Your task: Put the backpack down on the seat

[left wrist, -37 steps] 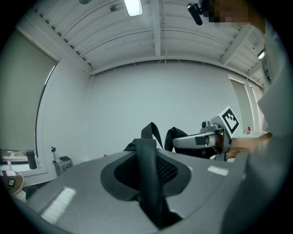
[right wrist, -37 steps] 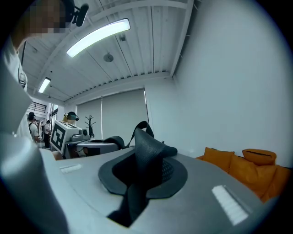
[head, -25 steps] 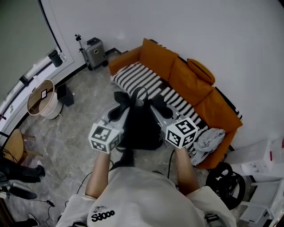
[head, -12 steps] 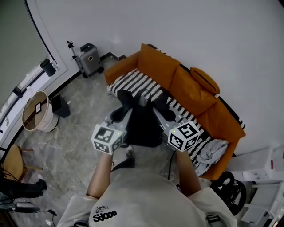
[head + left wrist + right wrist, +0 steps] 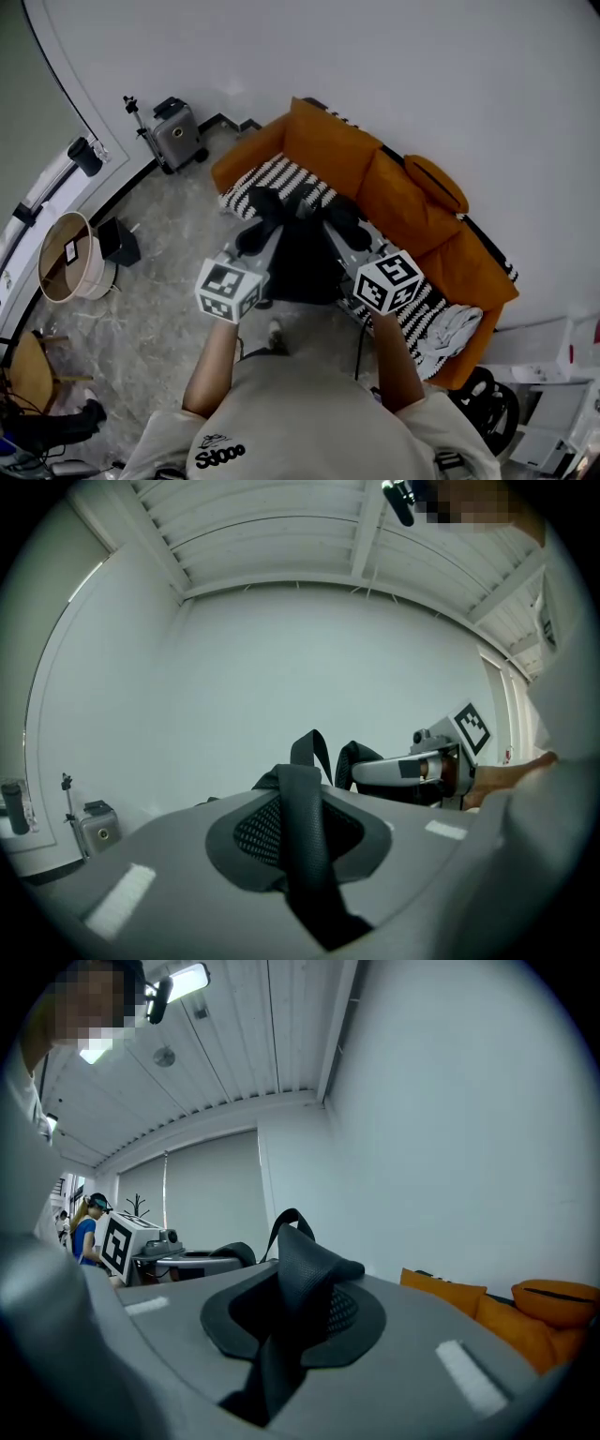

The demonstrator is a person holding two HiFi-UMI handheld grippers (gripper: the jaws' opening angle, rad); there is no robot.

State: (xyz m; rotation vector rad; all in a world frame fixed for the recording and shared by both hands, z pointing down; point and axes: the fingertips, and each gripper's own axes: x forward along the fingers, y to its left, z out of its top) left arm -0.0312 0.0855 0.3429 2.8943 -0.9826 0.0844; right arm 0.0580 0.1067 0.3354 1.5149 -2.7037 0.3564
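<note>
Between my level-held tools hangs the backpack [image 5: 300, 267]: left gripper [image 5: 250, 241] clamps the left strap [image 5: 305, 846]; right gripper [image 5: 347, 231], jaws just easing wider, pinches the right strap [image 5: 292, 1293].

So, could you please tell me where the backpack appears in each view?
Head view: backpack hangs at centre, near the sofa.
Left gripper view: its strap at bottom centre, between the jaws.
Right gripper view: its strap at bottom centre, between the jaws.
Shared landmark: the white wall.
</note>
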